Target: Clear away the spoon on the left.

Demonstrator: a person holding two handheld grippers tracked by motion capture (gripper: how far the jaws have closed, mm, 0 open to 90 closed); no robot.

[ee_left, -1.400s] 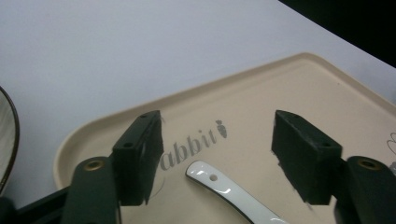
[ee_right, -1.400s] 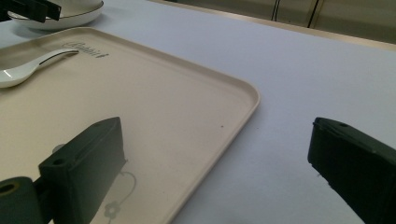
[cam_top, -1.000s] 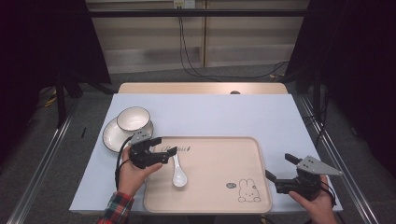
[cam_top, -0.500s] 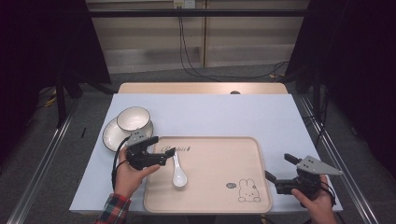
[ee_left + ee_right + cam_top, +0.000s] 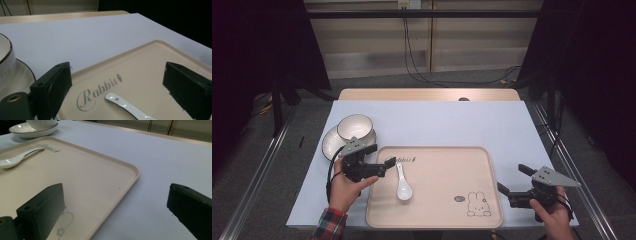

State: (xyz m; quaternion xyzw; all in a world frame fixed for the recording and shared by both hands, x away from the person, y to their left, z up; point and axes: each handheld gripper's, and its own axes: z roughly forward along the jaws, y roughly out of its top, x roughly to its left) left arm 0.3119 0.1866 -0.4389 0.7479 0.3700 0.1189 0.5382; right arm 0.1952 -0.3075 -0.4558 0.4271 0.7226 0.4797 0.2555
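The white spoon (image 5: 402, 181) looks hard, smooth and breakable; hold its thin handle. Left gripper (image 5: 384, 163) and right gripper (image 5: 511, 182) both have jaws apart.

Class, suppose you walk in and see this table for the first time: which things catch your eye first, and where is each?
The beige tray with its rabbit drawing dominates the table's near middle, a white spoon lying on its left part. Beyond its left corner a bowl sits on a plate. The left gripper hangs open by the spoon's handle; the right gripper is open at the tray's right edge.
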